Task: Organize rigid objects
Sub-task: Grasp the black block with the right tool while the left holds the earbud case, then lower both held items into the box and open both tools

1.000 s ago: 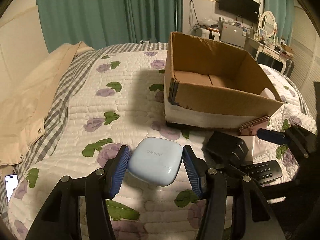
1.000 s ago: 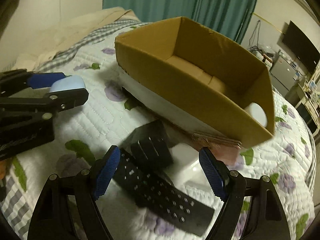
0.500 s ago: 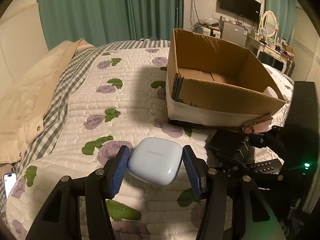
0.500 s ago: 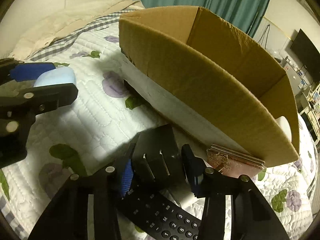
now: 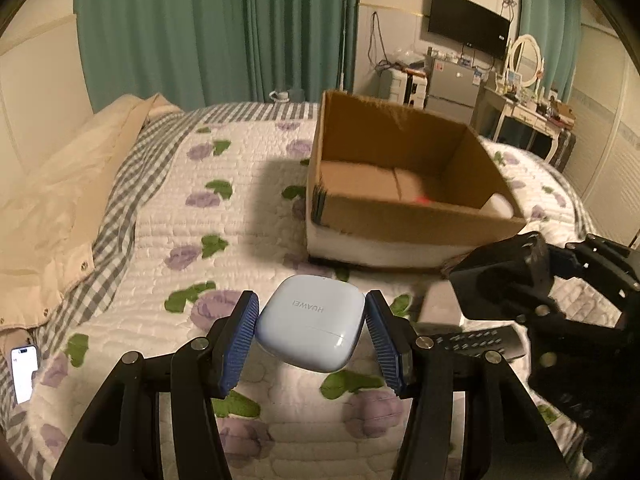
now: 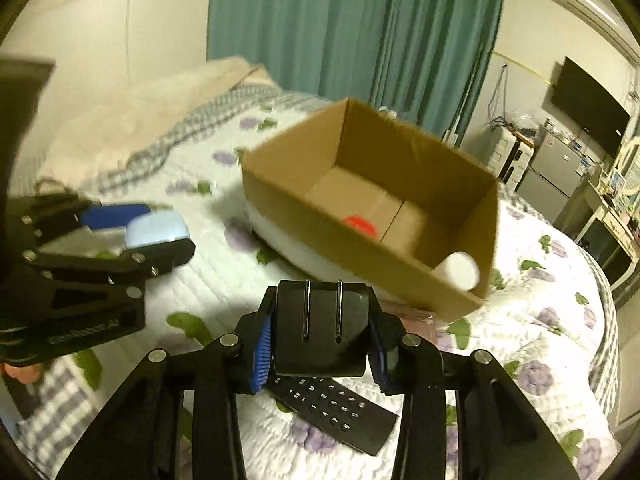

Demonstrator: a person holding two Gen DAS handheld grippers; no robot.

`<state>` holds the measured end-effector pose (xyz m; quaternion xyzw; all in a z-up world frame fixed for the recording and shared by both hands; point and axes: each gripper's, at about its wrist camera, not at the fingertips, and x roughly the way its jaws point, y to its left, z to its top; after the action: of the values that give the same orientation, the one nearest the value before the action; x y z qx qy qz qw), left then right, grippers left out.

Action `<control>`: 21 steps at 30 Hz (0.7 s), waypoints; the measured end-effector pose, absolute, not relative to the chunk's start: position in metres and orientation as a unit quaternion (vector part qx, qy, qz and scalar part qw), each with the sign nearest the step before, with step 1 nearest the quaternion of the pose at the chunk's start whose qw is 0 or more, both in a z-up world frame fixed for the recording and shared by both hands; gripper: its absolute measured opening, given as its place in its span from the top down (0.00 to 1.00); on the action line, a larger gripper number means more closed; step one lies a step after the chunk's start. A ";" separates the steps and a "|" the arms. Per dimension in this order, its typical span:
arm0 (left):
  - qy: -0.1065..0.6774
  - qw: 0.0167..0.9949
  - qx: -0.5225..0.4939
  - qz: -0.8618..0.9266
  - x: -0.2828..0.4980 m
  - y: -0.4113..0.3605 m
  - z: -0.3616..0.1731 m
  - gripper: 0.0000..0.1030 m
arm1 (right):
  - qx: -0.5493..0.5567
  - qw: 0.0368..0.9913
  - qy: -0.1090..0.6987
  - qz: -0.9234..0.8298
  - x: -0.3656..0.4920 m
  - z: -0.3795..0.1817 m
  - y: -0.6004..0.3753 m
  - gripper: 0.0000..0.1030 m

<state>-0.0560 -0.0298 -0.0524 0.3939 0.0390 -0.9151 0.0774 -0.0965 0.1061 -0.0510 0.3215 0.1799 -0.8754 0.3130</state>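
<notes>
The black plug adapter (image 6: 322,328) is now clamped between the blue pads of the right gripper (image 6: 320,340) and is carried clear of the quilt, its two metal prongs facing up toward the camera; a second ago it lay on the bed beside the remote control (image 6: 334,410), with the jaws standing wide around both things. The jaws have just been closing, and the adapter is seen squeezed between them (narrow, pads flat on its two sides). The remote control is left behind on the quilt, below the raised adapter. On the other side, the pale blue earbud case (image 5: 310,328) is held by the left gripper (image 5: 310,336) at a middling opening, the pads pressed on its two sides, as it was in the earlier views, and it too is seen slightly above the bedspread. The cardboard box (image 6: 404,272) stands just ahead of both grippers on the flowered quilt (image 5: 208,216), open at the top; a white round thing (image 6: 460,268) and a small red thing (image 6: 358,224) are already seen inside it. With one thing secured in each gripper, the picking step is judged done for this pair, and the carry over the near wall of the box is judged to be what comes next. A phone (image 5: 24,372) lies at the bed's far left edge.
</notes>
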 end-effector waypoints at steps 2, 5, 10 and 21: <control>0.039 0.074 0.385 -0.919 -0.058 -0.025 -0.040 0.46 | 0.309 0.313 0.173 -0.881 -0.098 -0.034 0.115 0.62; 0.031 0.066 0.373 -0.925 -0.069 -0.014 -0.020 0.46 | 0.291 0.313 0.165 -0.889 -0.107 -0.008 0.125 0.62; 0.014 0.051 0.350 -0.935 -0.101 0.003 0.008 0.46 | 0.264 0.318 0.149 -0.898 -0.135 0.028 0.135 0.62; -0.014 0.055 0.346 -0.937 -0.191 0.010 0.018 0.46 | 0.261 0.311 0.123 -0.906 -0.230 0.037 0.133 0.62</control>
<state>-0.1908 0.0097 0.0183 0.3459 -0.0143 -0.9366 0.0550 -0.2299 0.1326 0.0374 0.2614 0.1230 -0.9055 0.3107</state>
